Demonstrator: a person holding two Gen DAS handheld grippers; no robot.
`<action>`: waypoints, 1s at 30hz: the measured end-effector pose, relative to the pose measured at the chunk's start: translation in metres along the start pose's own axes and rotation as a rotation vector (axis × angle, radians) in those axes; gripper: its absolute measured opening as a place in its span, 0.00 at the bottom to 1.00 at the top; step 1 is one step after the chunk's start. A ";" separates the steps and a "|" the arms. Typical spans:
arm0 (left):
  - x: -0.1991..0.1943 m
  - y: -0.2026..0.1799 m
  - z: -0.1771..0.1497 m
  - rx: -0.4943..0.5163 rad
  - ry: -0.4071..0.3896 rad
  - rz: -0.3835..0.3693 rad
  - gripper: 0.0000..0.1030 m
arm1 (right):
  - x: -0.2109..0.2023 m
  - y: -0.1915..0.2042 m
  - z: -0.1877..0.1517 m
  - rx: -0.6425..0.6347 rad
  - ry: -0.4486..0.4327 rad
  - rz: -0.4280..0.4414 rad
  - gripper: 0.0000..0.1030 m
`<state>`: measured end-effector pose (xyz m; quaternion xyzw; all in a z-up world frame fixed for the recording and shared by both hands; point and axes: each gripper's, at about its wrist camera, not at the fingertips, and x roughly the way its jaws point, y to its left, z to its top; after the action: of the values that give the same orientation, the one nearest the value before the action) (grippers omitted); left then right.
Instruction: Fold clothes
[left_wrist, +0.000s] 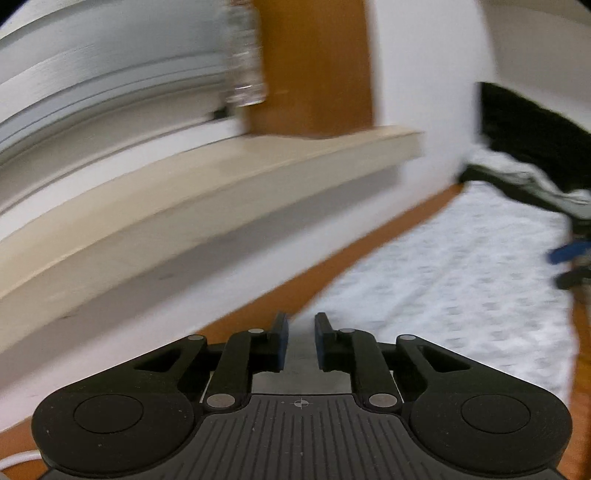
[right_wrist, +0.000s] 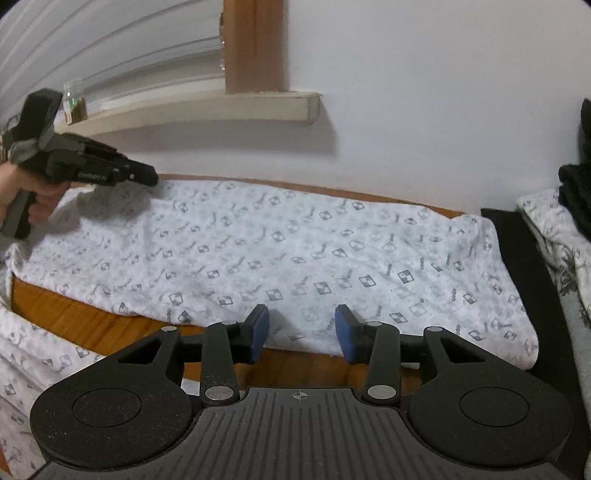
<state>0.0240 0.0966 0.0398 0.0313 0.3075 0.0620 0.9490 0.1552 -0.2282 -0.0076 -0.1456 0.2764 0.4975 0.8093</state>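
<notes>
A white garment (right_wrist: 280, 254) printed with small grey marks lies spread flat on a wooden table (right_wrist: 74, 321). My right gripper (right_wrist: 301, 330) hangs over the garment's near edge, jaws open, nothing between the blue pads. A hand holds my left gripper (right_wrist: 152, 178) over the garment's far left corner. In the blurred left wrist view, the left gripper (left_wrist: 301, 334) shows a narrow gap between its pads with no cloth in it. It points at the table's strip along the wall, and the garment (left_wrist: 461, 266) stretches away to the right.
A white wall (right_wrist: 406, 110) and a beige windowsill (right_wrist: 207, 107) run close behind the table. Dark clothes (right_wrist: 576, 192) and a black strip of fabric (right_wrist: 517, 258) are piled at the right end. More patterned white cloth (right_wrist: 33, 373) hangs at the lower left.
</notes>
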 end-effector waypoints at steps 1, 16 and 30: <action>0.002 -0.008 0.000 0.016 0.002 -0.029 0.17 | 0.000 -0.001 0.000 0.008 -0.001 0.007 0.41; 0.002 -0.006 -0.012 -0.015 0.030 -0.093 0.23 | -0.004 -0.056 0.034 0.083 0.031 -0.107 0.39; -0.003 -0.003 -0.012 -0.064 0.032 -0.077 0.29 | 0.071 -0.113 0.080 0.253 0.026 -0.323 0.29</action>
<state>0.0149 0.0935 0.0316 -0.0119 0.3216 0.0355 0.9461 0.3044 -0.1874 0.0104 -0.0916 0.3199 0.3209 0.8867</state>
